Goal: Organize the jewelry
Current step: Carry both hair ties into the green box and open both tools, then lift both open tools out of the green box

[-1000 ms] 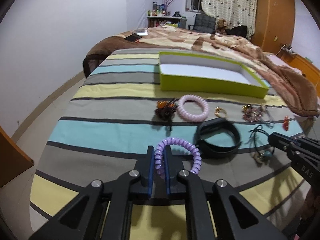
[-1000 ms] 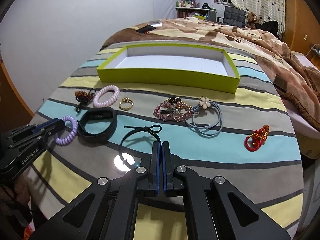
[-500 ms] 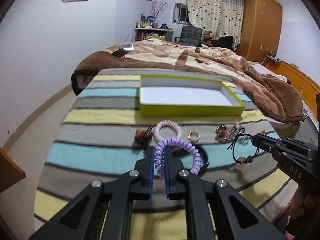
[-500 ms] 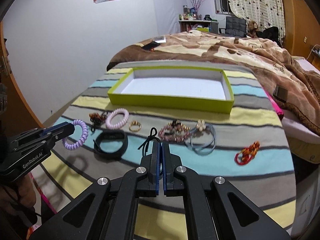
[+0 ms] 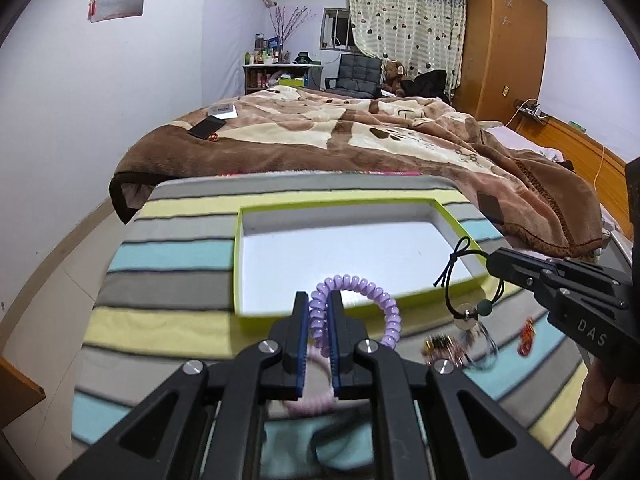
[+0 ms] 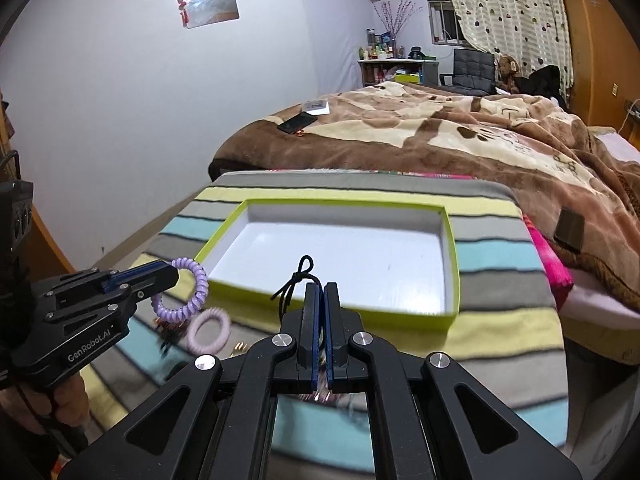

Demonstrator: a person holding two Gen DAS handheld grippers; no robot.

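A: Both pieces have come up off the bed (image 5: 168, 248) and now hang at the near edge of the lime box (image 5: 240, 276); next, I'd judge, is dropping them in.

B: Yes. The left gripper (image 5: 319, 312) is clamped on the purple coil bracelet (image 5: 376, 296), the right gripper (image 6: 321, 300) pinched tight on the thin black cord (image 6: 294, 284).

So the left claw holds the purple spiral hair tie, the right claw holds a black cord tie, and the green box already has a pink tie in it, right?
Not quite: the green box is empty, as the right wrist view shows. The left claw does hold the purple spiral hair tie, the right claw the black cord tie.
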